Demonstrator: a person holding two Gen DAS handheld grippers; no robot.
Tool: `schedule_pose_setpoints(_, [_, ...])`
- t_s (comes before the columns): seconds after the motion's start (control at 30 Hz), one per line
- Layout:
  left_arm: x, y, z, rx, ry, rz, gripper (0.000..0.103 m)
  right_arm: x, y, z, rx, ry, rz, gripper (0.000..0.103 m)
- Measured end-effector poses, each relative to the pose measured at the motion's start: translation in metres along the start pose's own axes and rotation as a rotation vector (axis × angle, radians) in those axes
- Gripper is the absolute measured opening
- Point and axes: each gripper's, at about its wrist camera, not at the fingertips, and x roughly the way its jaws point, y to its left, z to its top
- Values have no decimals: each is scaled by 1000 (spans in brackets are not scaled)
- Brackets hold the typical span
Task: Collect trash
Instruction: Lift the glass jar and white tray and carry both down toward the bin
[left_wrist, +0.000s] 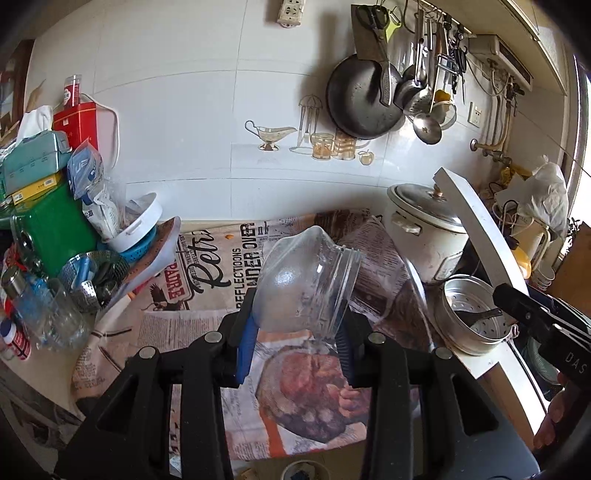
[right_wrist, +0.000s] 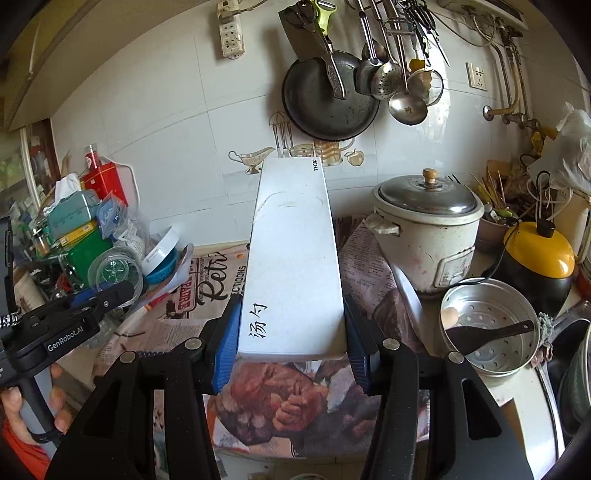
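My left gripper (left_wrist: 295, 332) is shut on a clear empty plastic jar (left_wrist: 306, 284), tilted with its threaded mouth to the right, held above the newspaper-covered counter (left_wrist: 207, 266). My right gripper (right_wrist: 291, 347) is shut on a long white flat box (right_wrist: 293, 266) with black handwriting, pointing away toward the wall. The box also shows in the left wrist view (left_wrist: 476, 236), with the right gripper (left_wrist: 517, 299) at its lower end. The left gripper (right_wrist: 110, 291) and the jar (right_wrist: 114, 273) show at the left of the right wrist view.
A white rice cooker (right_wrist: 424, 236) stands at the right, with a metal steamer pot (right_wrist: 491, 325) holding a dark spatula in front. Boxes, bags and containers (left_wrist: 55, 206) pile up at the left. A pan and utensils (left_wrist: 365, 99) hang on the tiled wall.
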Motion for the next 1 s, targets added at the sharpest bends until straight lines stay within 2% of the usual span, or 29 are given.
schedule_pose_setpoints(0.27, [-57, -69, -50, -54, -8, 24, 37, -71, -38, -35, -45, 23, 44, 48])
schedule_pose_setpoints(0.47, [-77, -96, -77, -72, 35, 48, 37, -96, -53, -53, -80, 66, 67, 48])
schedule_pose_setpoints(0.7, [-70, -93, -118, -85, 140, 83, 37, -93, -53, -94, -82, 182, 95, 48])
schedule_pose_setpoints(0.87, [-44, -76, -163, -124, 260, 63, 37, -72, -45, -136, -53, 296, 104, 48])
schedule_pose_setpoints(1.0, [-19, -59, -203, -114, 345, 66, 37, -52, -34, -178, -20, 394, 110, 48])
